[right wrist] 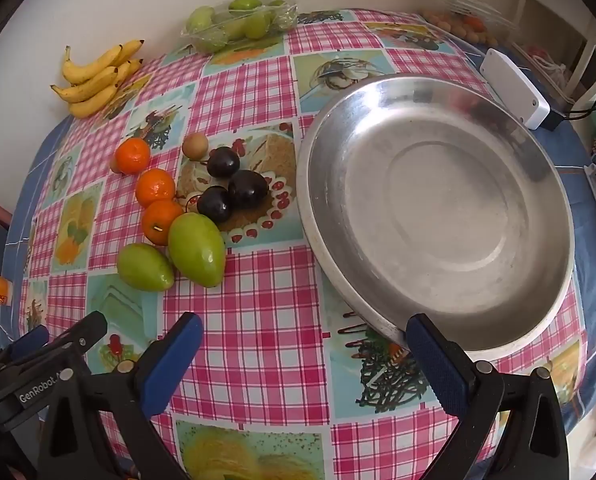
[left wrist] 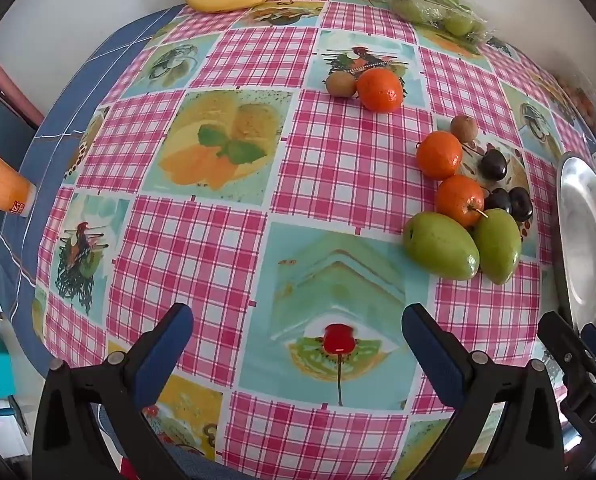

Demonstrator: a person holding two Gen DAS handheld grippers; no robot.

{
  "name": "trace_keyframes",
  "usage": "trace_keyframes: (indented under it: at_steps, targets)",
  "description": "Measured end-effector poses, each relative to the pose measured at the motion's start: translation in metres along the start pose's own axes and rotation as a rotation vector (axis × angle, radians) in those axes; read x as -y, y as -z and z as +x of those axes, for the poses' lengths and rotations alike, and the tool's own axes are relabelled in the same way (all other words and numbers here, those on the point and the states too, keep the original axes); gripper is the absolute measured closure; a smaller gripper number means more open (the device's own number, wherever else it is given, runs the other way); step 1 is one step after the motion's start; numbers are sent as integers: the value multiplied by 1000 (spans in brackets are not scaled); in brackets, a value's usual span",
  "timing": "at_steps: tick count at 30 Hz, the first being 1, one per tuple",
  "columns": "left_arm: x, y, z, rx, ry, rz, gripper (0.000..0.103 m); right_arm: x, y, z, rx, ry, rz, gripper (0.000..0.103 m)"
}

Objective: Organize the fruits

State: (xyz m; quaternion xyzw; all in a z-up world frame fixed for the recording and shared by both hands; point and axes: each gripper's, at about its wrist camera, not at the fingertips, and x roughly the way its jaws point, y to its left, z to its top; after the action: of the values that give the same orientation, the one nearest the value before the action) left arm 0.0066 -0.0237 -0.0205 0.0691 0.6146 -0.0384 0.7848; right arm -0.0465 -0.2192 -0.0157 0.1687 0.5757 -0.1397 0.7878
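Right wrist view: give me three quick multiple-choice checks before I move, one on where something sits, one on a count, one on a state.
1. Where are the bananas?
A. in the metal dish
B. at the table's far edge by the wall
C. between the right gripper's fingers

2. How many oranges lie loose on the cloth?
A. one
B. three
C. six

3. What is the metal dish holding?
A. nothing
B. green mangoes
C. dark plums

Answers: 1 B, they lie beside the wall, far from the dish. 2 B, three show in a row left of the dark plums. 3 A, its bare bottom shows throughout.
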Motion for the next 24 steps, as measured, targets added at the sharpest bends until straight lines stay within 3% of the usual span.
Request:
trace_keyframes:
  at_steps: [24]
  targets:
    - [0, 0, 2, 0, -1, 1, 0, -1, 0, 0, 1, -1, 1, 0]
